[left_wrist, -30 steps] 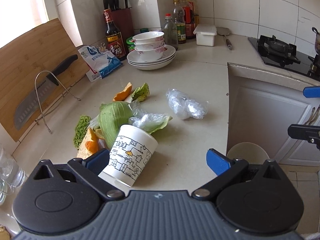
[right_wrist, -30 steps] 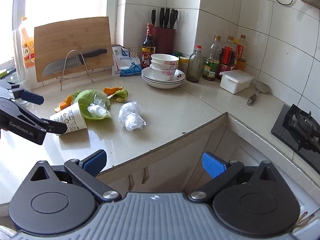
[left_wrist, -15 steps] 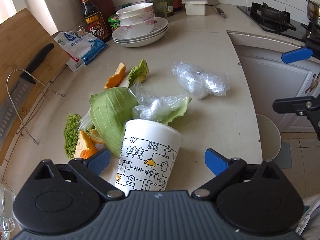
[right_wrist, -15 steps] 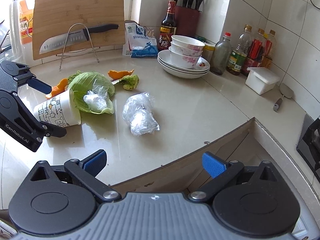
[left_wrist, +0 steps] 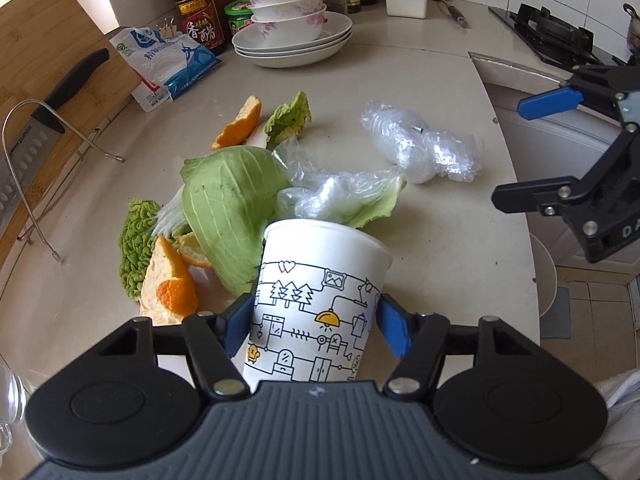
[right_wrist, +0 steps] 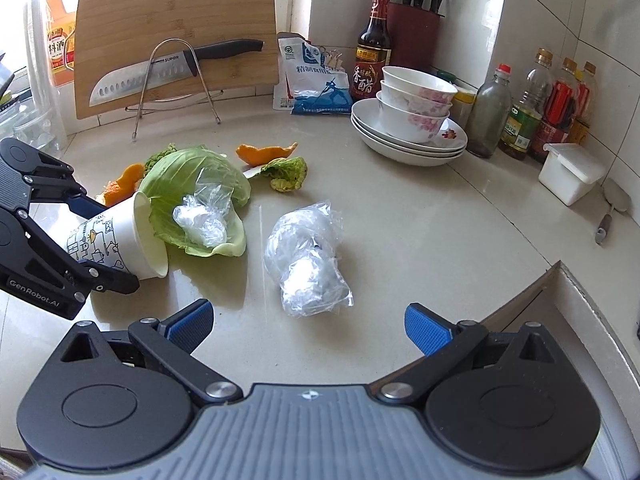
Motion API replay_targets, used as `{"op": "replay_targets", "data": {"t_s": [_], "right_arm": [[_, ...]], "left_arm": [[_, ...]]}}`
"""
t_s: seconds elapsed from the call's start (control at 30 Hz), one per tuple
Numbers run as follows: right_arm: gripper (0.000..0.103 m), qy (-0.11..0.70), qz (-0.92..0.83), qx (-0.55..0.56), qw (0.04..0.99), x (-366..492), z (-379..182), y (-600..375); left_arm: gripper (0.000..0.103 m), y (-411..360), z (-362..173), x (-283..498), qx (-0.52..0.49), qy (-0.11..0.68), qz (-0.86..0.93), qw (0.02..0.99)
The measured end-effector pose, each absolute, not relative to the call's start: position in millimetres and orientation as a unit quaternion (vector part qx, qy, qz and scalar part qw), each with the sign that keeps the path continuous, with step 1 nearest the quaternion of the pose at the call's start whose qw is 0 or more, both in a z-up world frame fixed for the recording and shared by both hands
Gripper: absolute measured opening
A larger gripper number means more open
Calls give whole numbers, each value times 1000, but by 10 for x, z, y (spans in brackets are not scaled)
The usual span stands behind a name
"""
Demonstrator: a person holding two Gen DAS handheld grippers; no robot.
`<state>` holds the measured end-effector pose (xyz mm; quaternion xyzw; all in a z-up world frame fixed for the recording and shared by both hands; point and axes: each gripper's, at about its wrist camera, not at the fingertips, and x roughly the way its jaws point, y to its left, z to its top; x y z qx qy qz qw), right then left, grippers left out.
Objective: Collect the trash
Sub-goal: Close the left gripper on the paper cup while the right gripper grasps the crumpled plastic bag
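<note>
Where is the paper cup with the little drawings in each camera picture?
Left wrist view: the paper cup lies bottom centre, between the left gripper fingers.
Right wrist view: the same cup lies at the left edge, on its side, mouth facing the cabbage leaf.
Shared landmark: the stacked bowls on plates.

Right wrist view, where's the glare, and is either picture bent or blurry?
Right wrist view: window glare whitens the upper left behind the cutting board, and the counter shines. Left wrist view: fisheye bows the counter edge; the paper cup stays sharp.
</note>
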<state>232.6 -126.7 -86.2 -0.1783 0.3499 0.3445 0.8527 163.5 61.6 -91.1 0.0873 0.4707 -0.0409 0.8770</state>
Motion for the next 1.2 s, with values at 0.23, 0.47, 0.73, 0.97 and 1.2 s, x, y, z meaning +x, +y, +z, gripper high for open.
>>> {"op": "replay_targets", "data": {"t_s": [0.23,0.47,0.73,0.97,1.2], "right_arm": [[101,341,364,-189,846,2616,-1069,-1099],[92,341,383,-188,838,2855,-1188,-921],[66,346,397,-195,828,2946,-1236,-804],[60,347,400,-198,825,2902,-1215,-848],[60,343,399,-191,829,2830,-1102,-984]], "left_arm": [[66,629,-800,1565,52,468,-17,882],[65,627,-747,1558,35,469,-5,882],[65,610,-733,1579,28,470,-3,882],[65,582,-708,1584,30,469,-4,883],[65,505,-655,1569,34,466,-11,884]]}}
